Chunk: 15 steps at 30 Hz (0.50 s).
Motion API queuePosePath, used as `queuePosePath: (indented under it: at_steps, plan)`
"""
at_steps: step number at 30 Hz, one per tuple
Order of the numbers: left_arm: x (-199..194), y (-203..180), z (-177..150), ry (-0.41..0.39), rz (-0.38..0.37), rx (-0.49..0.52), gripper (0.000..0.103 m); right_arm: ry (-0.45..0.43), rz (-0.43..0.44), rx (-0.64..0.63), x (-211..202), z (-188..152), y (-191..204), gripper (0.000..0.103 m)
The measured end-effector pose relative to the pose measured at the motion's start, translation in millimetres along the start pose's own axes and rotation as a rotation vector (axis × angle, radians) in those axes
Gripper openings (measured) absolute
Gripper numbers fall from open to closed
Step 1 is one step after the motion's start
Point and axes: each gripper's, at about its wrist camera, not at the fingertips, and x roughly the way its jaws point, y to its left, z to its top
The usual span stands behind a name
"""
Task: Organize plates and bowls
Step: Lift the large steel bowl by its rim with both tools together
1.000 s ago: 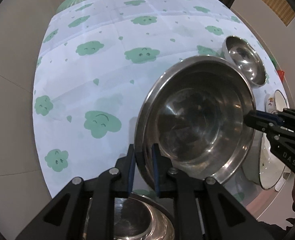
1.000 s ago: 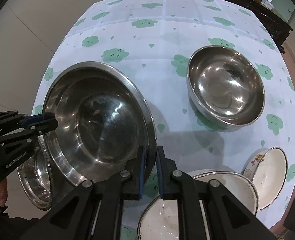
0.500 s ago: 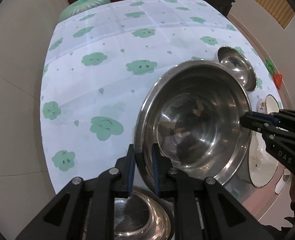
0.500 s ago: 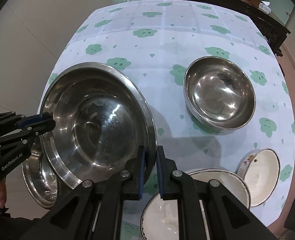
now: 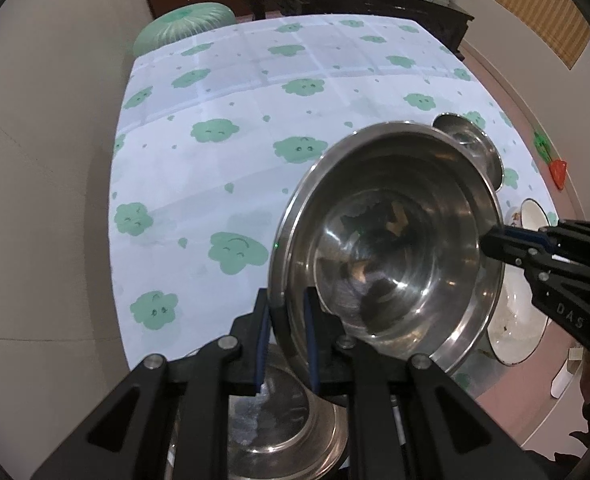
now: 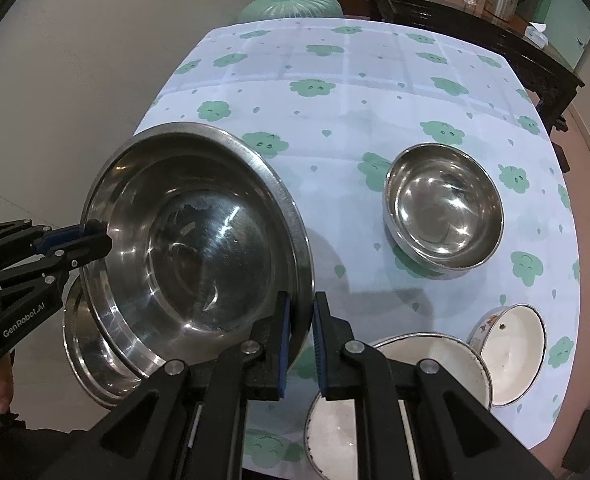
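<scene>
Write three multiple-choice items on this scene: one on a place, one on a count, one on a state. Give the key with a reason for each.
1. Where does the second steel bowl sit?
A. below the large steel bowl
B. at the table's far edge
C. inside a white bowl

2. How many white enamel bowls show in the right wrist view?
A. none
B. two
C. five

3. How is the large steel bowl held?
A. resting flat on the cloth
B. by one gripper only
C. by both grippers at opposite rims

Key: A, it peeks out beneath the lifted bowl; B, a small one and a bigger one; C, the left gripper and the right gripper each clamp the rim.
</scene>
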Motion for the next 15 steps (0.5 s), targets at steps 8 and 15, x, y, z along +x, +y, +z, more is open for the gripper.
queuePosePath:
  at_steps: [8, 15]
  plan:
    - [-14.2, 15.3, -13.8, -0.007, 0.015, -0.033, 0.013, -0.005, 0.014, -0.035, -10.7, -2.3, 20.4, 0.012]
    - [-20.8, 29.4, -30.5, -0.007, 0.024, -0.069, 0.013, 0.003, 0.030, -0.066, -11.5, -7.4, 41.0, 0.012]
